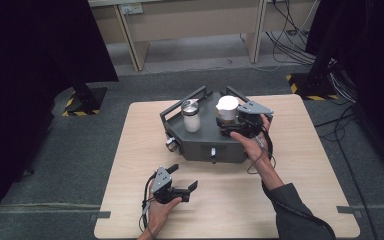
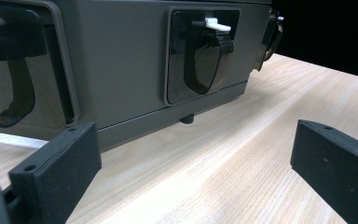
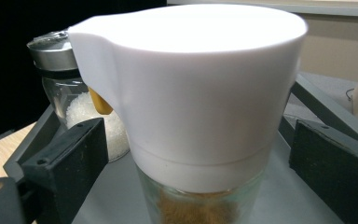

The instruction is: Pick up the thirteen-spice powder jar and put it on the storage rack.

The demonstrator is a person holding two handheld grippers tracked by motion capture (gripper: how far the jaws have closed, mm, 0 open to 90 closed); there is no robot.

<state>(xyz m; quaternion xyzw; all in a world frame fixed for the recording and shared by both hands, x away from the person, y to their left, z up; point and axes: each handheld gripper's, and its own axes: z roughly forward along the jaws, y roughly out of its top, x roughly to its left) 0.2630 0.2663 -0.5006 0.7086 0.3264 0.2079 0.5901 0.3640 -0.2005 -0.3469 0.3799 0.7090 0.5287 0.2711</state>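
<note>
The right gripper (image 1: 232,125) stood at the white-lidded jar (image 1: 227,107) on the grey tray (image 1: 205,145), its jaws spread to either side of the glass, clear of it; the jar stood upright, just beside a metal-capped shaker (image 1: 191,116); the left gripper (image 1: 187,180) rested on the wooden table (image 1: 300,165) near the tray's front, jaws spread and empty

Black two-jaw grippers (image 1: 180,180) with grey plates, trailing black cables; dark grey sleeve (image 1: 292,207)
</note>
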